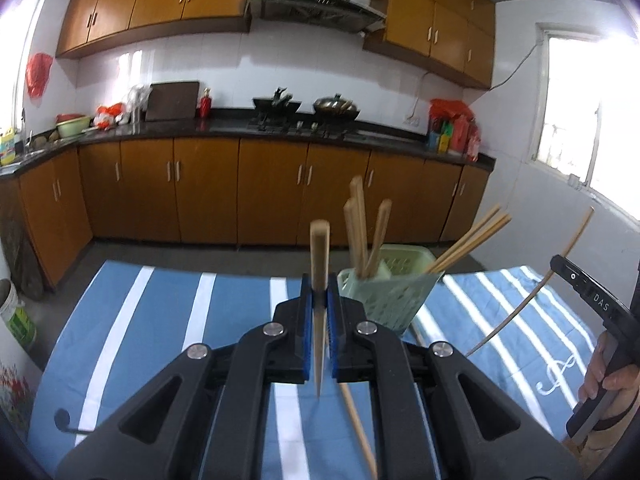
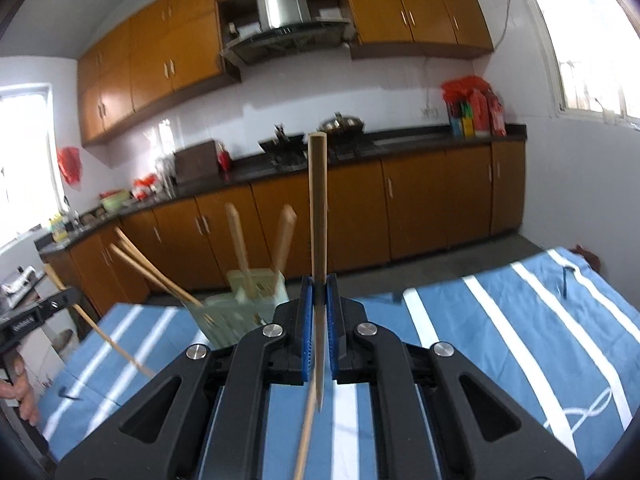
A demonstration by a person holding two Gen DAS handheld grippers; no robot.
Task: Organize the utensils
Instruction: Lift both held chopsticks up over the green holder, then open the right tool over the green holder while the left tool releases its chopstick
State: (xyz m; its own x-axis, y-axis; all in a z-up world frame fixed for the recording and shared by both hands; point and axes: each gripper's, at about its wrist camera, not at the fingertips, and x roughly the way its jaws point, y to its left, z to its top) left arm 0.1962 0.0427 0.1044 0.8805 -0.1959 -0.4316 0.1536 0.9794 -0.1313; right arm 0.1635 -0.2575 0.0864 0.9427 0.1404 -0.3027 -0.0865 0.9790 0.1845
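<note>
Chopsticks are what I am sorting, and each of my claws is pinching one. Seen from the left wrist, my left claw (image 1: 320, 300) has its blue pads pressed onto a single chopstick (image 1: 319, 264) that stands nearly upright, blunt end up, thin tip pointing down toward the striped blue cloth (image 1: 160, 320) on the bench. The green holder (image 1: 384, 292) sits just ahead and to the right of that claw, already carrying several chopsticks (image 1: 362, 236) that lean in different directions. Another loose chopstick (image 1: 358, 432) lies on the cloth under the claw. At the right edge my right hand (image 1: 604, 384) grips its tool.

From the right wrist, my right claw (image 2: 319, 300) is likewise closed on one upright chopstick (image 2: 318, 208), long axis running straight up. Here the holder (image 2: 244, 304) lies ahead and to the left, just beside the claw. I judge both claws about equally near; either stick must travel sideways to above the holder's mouth, then go down tip first.
</note>
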